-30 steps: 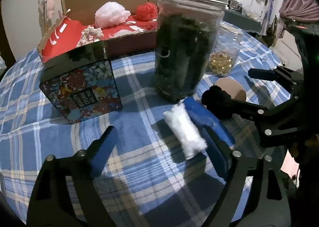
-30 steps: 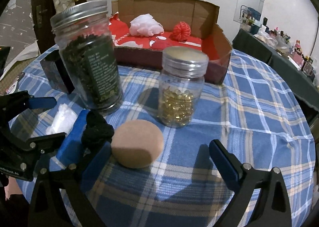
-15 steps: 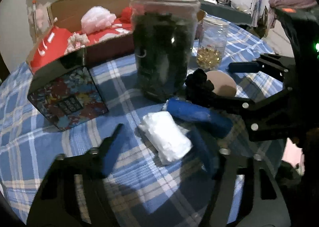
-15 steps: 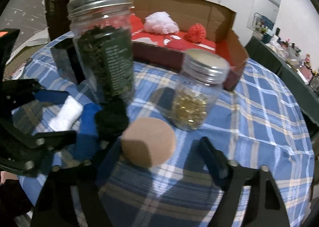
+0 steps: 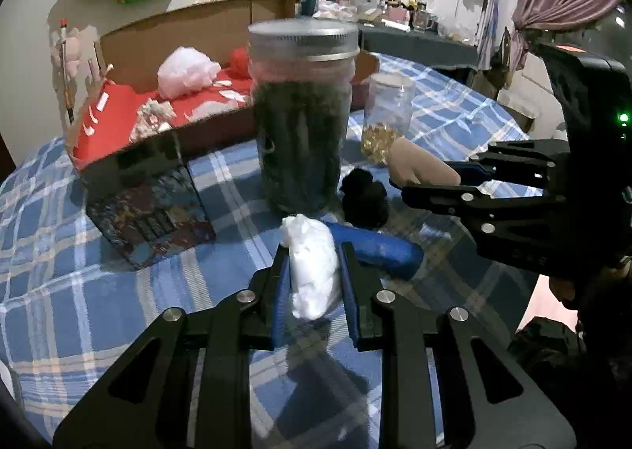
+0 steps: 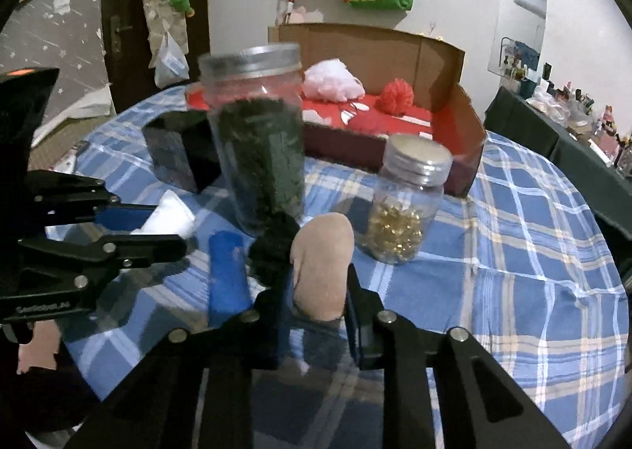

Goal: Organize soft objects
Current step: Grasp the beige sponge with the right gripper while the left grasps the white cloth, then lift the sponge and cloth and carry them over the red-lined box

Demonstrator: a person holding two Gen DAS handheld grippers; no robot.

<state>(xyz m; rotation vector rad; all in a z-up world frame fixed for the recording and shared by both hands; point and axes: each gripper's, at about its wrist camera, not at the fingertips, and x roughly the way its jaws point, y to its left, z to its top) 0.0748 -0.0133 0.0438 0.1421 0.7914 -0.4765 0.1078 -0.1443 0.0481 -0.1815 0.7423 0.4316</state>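
Note:
My left gripper (image 5: 315, 251) has its jaws closing on a white cotton wad (image 5: 312, 283), with both pads pressing its sides just above the cloth. The jaws of my right gripper (image 6: 318, 275) are closing on a tan round sponge (image 6: 322, 247), squeezed narrow between the pads and tilted up. A black pompom (image 6: 274, 243) and a blue roll (image 6: 227, 275) lie on the cloth between the two grippers. Behind them, an open cardboard box (image 6: 458, 125) with a red lining holds a pale pink fluffy ball (image 5: 185, 70) and a red pompom (image 6: 395, 95).
A tall jar of dark leaves (image 5: 302, 121) stands right behind the grippers. A small jar of golden capsules (image 6: 403, 212) is to its right and a black floral tin (image 5: 154, 208) to its left. The round table has a blue plaid cloth (image 6: 533, 251).
Both grippers went from wide open to closed, the left on the white wad and the right on the tan sponge. Both moved forward and rose a little, and the sponge is now squeezed.

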